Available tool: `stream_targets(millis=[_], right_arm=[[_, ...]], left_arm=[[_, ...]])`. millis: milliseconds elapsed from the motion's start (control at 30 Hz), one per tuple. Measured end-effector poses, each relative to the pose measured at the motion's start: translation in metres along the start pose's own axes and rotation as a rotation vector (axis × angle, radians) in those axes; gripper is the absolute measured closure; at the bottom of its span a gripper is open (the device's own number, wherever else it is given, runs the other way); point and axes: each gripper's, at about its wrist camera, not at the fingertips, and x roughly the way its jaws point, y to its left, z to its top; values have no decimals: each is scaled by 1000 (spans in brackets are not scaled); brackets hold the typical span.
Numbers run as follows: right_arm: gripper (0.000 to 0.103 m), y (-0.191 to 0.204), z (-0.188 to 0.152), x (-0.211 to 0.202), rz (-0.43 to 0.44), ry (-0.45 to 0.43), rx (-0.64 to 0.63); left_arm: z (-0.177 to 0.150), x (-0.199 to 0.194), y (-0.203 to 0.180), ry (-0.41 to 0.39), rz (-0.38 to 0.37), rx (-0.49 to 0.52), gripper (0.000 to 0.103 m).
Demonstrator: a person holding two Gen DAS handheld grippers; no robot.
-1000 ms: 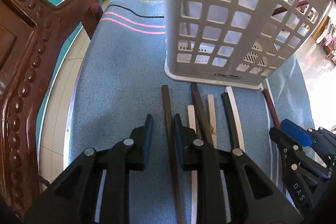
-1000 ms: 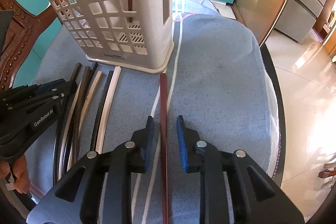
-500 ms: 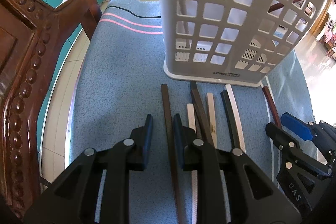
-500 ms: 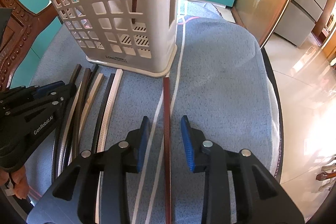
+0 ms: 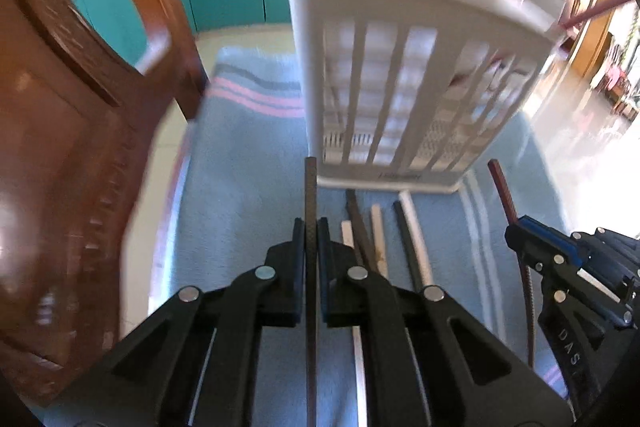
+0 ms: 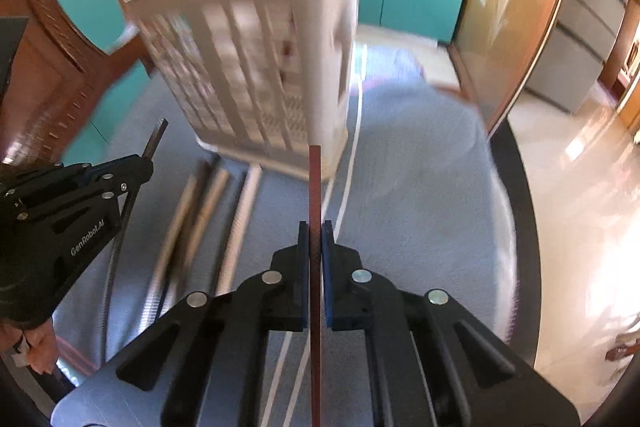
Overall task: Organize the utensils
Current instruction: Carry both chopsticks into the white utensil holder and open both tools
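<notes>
Two grippers, one chopstick each; white holder on blue cloth.

L wrist view: left gripper jaws together, clamped on dark chopstick, whose tip reaches the front left base corner of the white slotted holder. Holder stands upright on blue cloth, blurred. Loose chopsticks, dark & pale, lie side by side on cloth just in front of holder, to the right of the jaws. Right gripper at right edge, w/ red-brown chopstick sticking out past its tips. Wooden chair at left, beside cloth.
R wrist view: right gripper pads closed on red-brown chopstick, which points at holder base. Left gripper at left w/ dark chopstick angled off the cloth. Loose chopsticks on cloth between the two grippers.
</notes>
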Motion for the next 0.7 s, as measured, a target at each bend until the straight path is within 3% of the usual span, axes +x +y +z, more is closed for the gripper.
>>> stream_targets(millis=[267,400,600,700], right_arm=[[97,9,3,-110,36,-231,-69],[97,1,8,-161,106,-321,-54],[97,-24,50,-226,223,-489,18],[97,-40,72,-249,231,-615,91]], left_arm=[[-3,-114,6,-223,-48,8,96],[3,-168,9,-336,-73,13,96],[36,-241,12,-510,-116,20,96],[65,-265,15,-594,-151,-34,96]])
